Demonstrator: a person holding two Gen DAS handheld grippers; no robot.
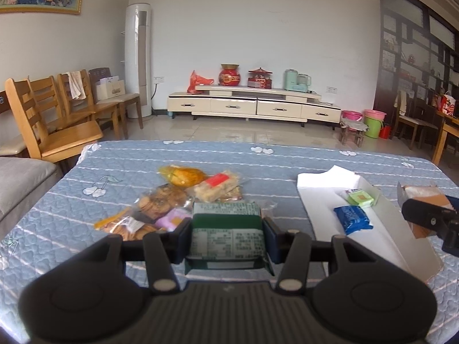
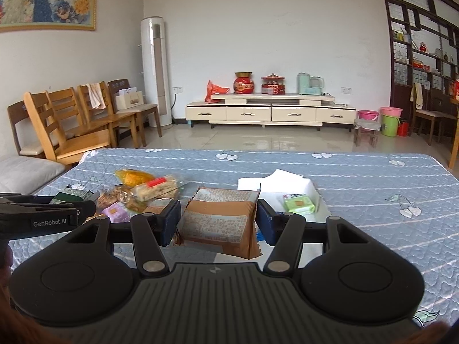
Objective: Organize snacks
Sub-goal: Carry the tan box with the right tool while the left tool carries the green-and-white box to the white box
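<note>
A table covered by a blue quilted cloth [image 1: 200, 154] was seen from two hand-held grippers. The left gripper [image 1: 226, 230] was clamped on a green snack packet [image 1: 226, 223], which was held above the near edge of the table. The right gripper [image 2: 218, 220] was clamped on a brown snack packet [image 2: 221, 215], also held above the near edge, with its pads pressed on both sides. In the left view, the right gripper and its brown packet were seen at the right edge of the picture, just beside a white box [image 1: 318, 197]. The box lay open toward the right side of the table; a blue packet [image 1: 352, 219] and a light green packet [image 1: 361, 197] were held inside it. A pile of snacks [image 1: 172, 200] was left on the cloth toward the left side, well apart from the box, with cookies, a yellow bag and a purple packet among them. Wooden chairs [image 1: 57, 114] were seen beyond the left edge.
</note>
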